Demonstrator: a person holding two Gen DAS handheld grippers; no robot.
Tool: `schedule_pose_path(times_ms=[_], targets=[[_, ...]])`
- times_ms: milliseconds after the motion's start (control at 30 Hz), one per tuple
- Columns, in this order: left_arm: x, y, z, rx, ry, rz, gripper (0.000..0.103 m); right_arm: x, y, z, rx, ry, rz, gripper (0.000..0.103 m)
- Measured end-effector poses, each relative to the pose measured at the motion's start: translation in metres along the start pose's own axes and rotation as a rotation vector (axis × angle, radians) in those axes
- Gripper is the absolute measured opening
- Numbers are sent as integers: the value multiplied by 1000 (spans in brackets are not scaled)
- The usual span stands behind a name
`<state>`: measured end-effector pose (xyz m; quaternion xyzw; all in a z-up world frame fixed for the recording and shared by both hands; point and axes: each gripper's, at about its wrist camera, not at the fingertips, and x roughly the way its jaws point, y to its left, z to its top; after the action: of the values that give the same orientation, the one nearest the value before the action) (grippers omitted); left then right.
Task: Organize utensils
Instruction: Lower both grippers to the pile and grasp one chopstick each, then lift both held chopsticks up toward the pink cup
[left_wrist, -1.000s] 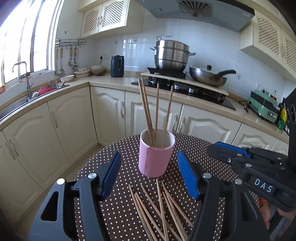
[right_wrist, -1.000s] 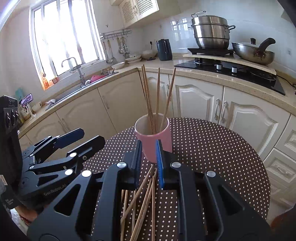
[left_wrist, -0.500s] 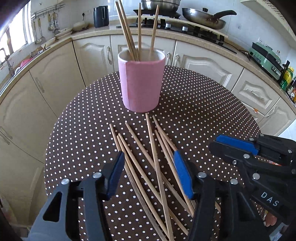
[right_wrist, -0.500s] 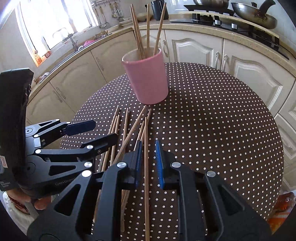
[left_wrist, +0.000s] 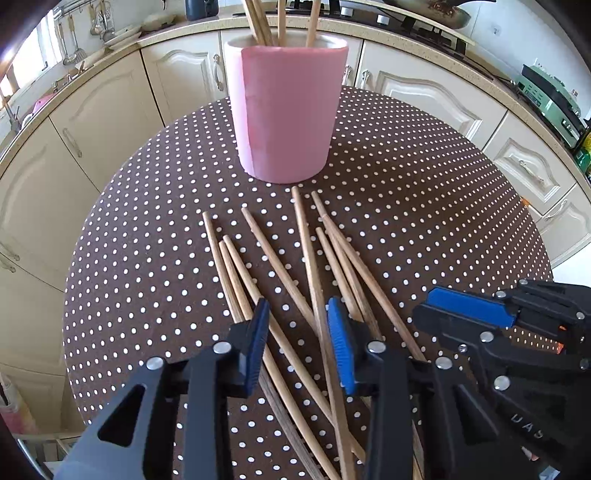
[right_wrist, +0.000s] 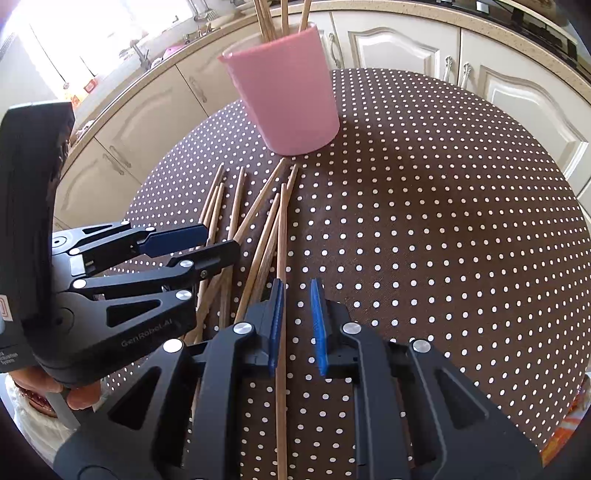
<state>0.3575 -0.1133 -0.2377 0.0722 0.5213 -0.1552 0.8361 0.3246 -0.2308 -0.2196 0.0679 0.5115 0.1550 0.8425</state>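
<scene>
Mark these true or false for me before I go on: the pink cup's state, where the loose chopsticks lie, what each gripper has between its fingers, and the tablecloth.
1. The pink cup stands upright with chopsticks in it. True.
2. The loose chopsticks lie on the floor. False: they lie scattered on the dotted tablecloth, in front of the cup.
3. The left gripper is over the pile, chopsticks between its closing jaws. True.
4. The right gripper is clamped on the cup. False: it is away from the cup, with one chopstick running along its left pad.
5. The tablecloth is plain white. False: brown with white dots.
</scene>
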Motion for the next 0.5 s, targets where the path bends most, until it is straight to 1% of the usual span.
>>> schedule_pose_path(times_ms=[33,100,167,300,400,500], targets=[[2,-1,1,0,1,7,26,2,0,1,-1,8,4,16],[3,-3,3,5,3,12,16,7,0,3,-7,24,5,16],[9,-4,6,-4,21,-6,15,12,0,4,-16,42,5,16],[15,-6,8,-6,29,-15,13,20,5,8,-40,61,-11,16],[17,-6,10,-13,36,-16,13,24,12,15,-66,81,-31,16],[19,-3,13,-35,40,-35,12,29,23,21,-95,109,-40,16]])
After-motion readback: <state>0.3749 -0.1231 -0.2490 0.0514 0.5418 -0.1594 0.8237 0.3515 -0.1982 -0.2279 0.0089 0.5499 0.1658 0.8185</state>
